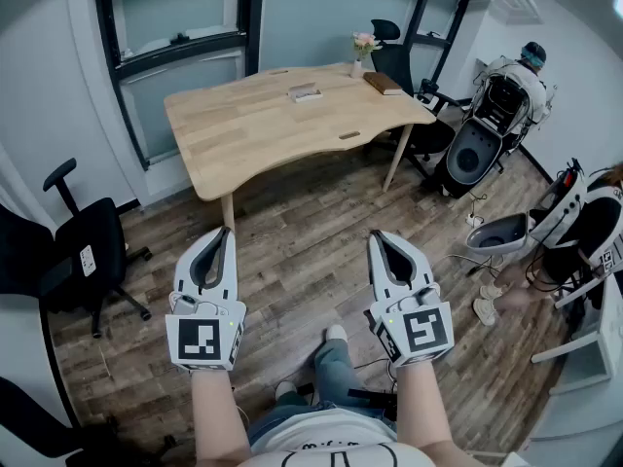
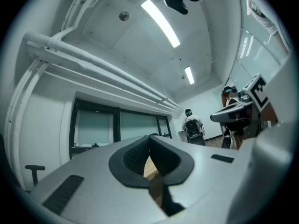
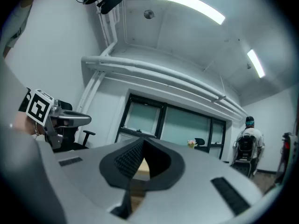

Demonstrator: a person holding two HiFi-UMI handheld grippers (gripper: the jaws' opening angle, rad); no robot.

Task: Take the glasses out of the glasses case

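Observation:
Far ahead stands a light wooden table (image 1: pixel 263 129). On it lie a small grey flat object (image 1: pixel 305 91) and a brown oblong object (image 1: pixel 383 83); which of them is the glasses case I cannot tell, and no glasses show. My left gripper (image 1: pixel 223 232) and right gripper (image 1: pixel 379 235) are held side by side above the plank floor, well short of the table. Both are shut and hold nothing. In the left gripper view the left gripper (image 2: pixel 149 136) has its jaws together with a sliver of table behind. The right gripper (image 3: pixel 142 141) looks the same in its own view.
A small vase of flowers (image 1: pixel 363 47) stands at the table's far edge. Black office chairs stand at the left (image 1: pixel 92 251) and behind the table (image 1: pixel 394 61). A person (image 1: pixel 527 66) and white equipment (image 1: pixel 506 232) occupy the right side.

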